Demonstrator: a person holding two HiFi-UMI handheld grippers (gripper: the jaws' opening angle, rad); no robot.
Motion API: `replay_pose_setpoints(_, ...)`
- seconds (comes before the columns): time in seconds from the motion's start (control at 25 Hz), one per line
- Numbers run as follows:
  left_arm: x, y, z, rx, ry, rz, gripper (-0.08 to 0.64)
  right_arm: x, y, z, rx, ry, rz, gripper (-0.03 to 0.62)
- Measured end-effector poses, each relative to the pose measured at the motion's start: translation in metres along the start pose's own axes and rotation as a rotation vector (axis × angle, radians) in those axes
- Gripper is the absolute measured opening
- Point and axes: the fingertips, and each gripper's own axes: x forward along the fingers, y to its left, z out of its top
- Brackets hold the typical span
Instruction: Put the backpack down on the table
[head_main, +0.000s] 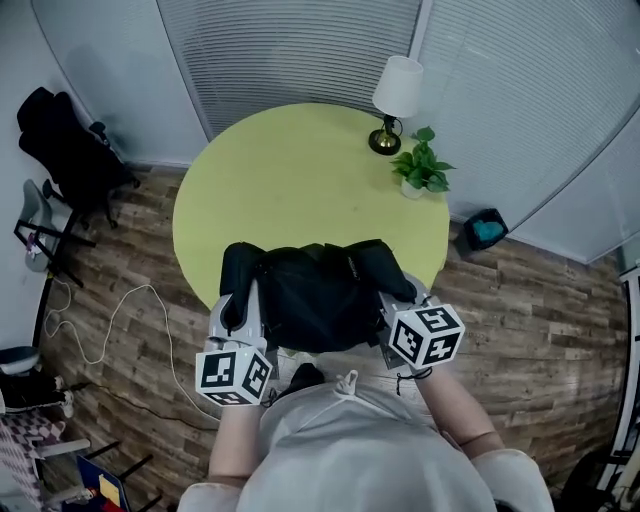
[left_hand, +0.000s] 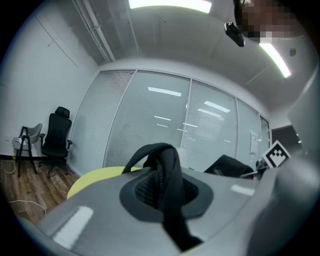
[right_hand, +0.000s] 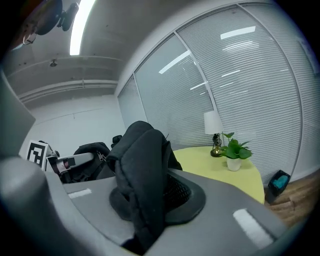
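Note:
A black backpack (head_main: 315, 290) hangs between my two grippers over the near edge of the round yellow table (head_main: 300, 170); I cannot tell whether it touches the tabletop. My left gripper (head_main: 240, 300) is shut on a thin black strap (left_hand: 167, 185) at the bag's left side. At the right side, my right gripper (head_main: 390, 300) is shut on a thick padded shoulder strap (right_hand: 142, 175). The bag's body (right_hand: 90, 160) shows beyond the right jaws, with the left gripper's marker cube (right_hand: 39, 150) behind it.
A white-shaded lamp (head_main: 395, 100) and a small potted plant (head_main: 420, 170) stand at the table's far right. A black office chair (head_main: 65, 150) is on the wood floor at the left, a white cable (head_main: 110, 320) lies nearby, and a teal object (head_main: 485, 230) sits right of the table.

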Motion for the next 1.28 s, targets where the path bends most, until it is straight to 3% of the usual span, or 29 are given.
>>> replay_pose_setpoints(0.24, 0.081, 0.055, 0.019, 0.008, 0.024, -0.056, 0.018, 0.084, -0.005, 0.030, 0.026, -0.002, -0.048, 0.031)
replay_pose_setpoints(0.52, 0.164, 0.091, 0.024, 0.044, 0.067, -0.123, 0.018, 0.161, -0.026, 0.054, 0.048, 0.010, -0.098, 0.031)
replay_pose_setpoints(1.08, 0.273, 0.120, -0.011, 0.050, 0.159, -0.064, 0.018, 0.267, -0.087, 0.060, 0.051, 0.100, -0.076, 0.032)
replay_pose_setpoints(1.28, 0.299, 0.114, -0.025, 0.106, 0.195, -0.050, 0.018, 0.289, -0.109, 0.057, 0.061, 0.124, -0.067, 0.032)
